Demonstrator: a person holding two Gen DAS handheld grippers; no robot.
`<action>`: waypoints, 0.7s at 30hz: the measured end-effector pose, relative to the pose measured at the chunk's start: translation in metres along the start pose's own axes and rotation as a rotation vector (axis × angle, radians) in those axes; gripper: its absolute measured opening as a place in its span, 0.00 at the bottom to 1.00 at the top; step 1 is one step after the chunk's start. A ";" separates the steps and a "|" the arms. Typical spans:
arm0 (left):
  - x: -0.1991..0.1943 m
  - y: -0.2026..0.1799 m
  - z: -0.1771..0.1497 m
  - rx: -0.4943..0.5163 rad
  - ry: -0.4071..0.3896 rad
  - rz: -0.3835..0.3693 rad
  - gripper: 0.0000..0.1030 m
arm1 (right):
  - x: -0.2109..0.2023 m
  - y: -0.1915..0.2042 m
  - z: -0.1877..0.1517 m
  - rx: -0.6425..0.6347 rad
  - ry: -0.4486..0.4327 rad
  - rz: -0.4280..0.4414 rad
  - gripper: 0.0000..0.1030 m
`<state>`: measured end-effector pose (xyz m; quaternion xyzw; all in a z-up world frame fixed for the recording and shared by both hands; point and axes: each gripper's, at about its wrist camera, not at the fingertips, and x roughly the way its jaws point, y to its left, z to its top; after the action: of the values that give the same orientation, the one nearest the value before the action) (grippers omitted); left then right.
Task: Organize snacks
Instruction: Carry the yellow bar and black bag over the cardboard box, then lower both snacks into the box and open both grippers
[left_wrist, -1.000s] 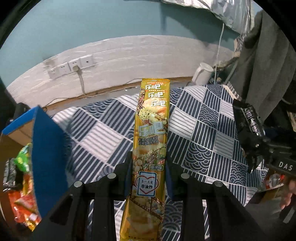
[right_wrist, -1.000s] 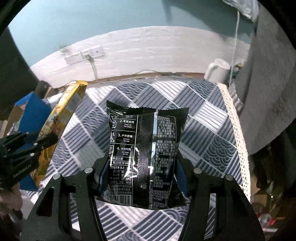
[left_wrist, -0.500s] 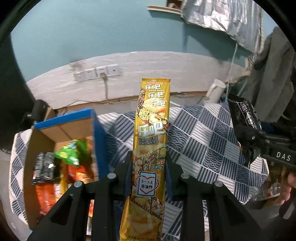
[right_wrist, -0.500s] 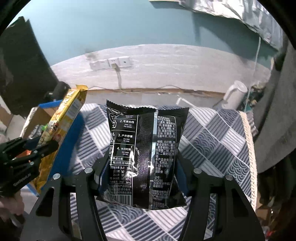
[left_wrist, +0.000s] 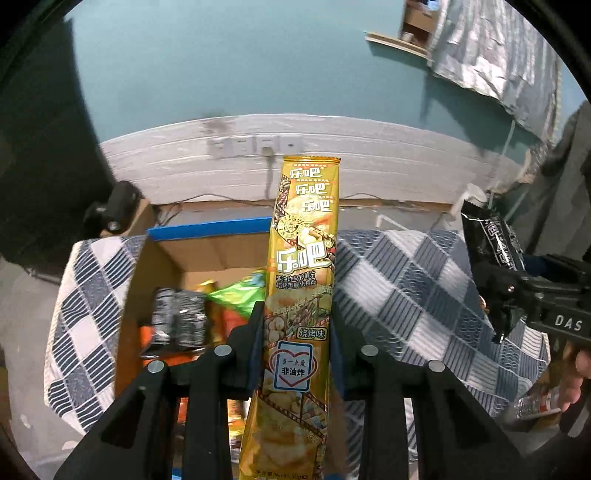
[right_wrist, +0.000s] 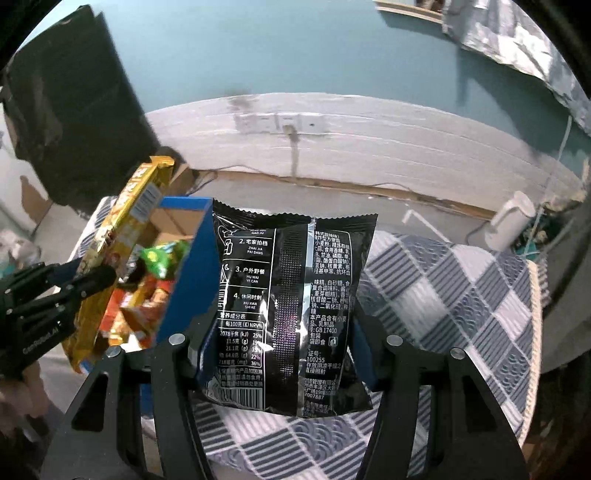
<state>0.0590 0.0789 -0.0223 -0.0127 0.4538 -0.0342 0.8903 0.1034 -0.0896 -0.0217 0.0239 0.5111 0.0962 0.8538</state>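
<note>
Left wrist: left gripper (left_wrist: 295, 332) jaws clamp yellow packet (left_wrist: 303, 288); right gripper (right_wrist: 284, 328) clamps black packet (right_wrist: 291, 306).

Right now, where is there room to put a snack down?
The checked cloth right of the blue-edged box is bare up to its lace edge. Inside the box it is crowded: only the strip along the far cardboard wall looks free.

We read 乐吧 printed several times on the tall golden foil snack packet (left_wrist: 299, 280), with 烧烤味 and 非油炸 lower down. On the glossy black foil snack bag (right_wrist: 291, 310) we make out "GB 17400", "HU WAI YE CAN" and a nutrition table headed 每100克. White letters "DAS" stand on the black plastic right gripper (left_wrist: 496, 295).
</note>
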 end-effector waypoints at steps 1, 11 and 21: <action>0.000 0.008 -0.002 -0.007 0.003 0.005 0.30 | 0.003 0.005 0.002 -0.001 0.005 0.014 0.57; 0.014 0.064 -0.024 -0.097 0.033 0.054 0.30 | 0.036 0.068 0.018 -0.063 0.058 0.074 0.57; 0.022 0.098 -0.035 -0.152 0.058 0.068 0.30 | 0.076 0.114 0.024 -0.136 0.130 0.110 0.57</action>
<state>0.0484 0.1754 -0.0654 -0.0637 0.4810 0.0303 0.8739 0.1434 0.0378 -0.0602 -0.0124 0.5557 0.1789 0.8118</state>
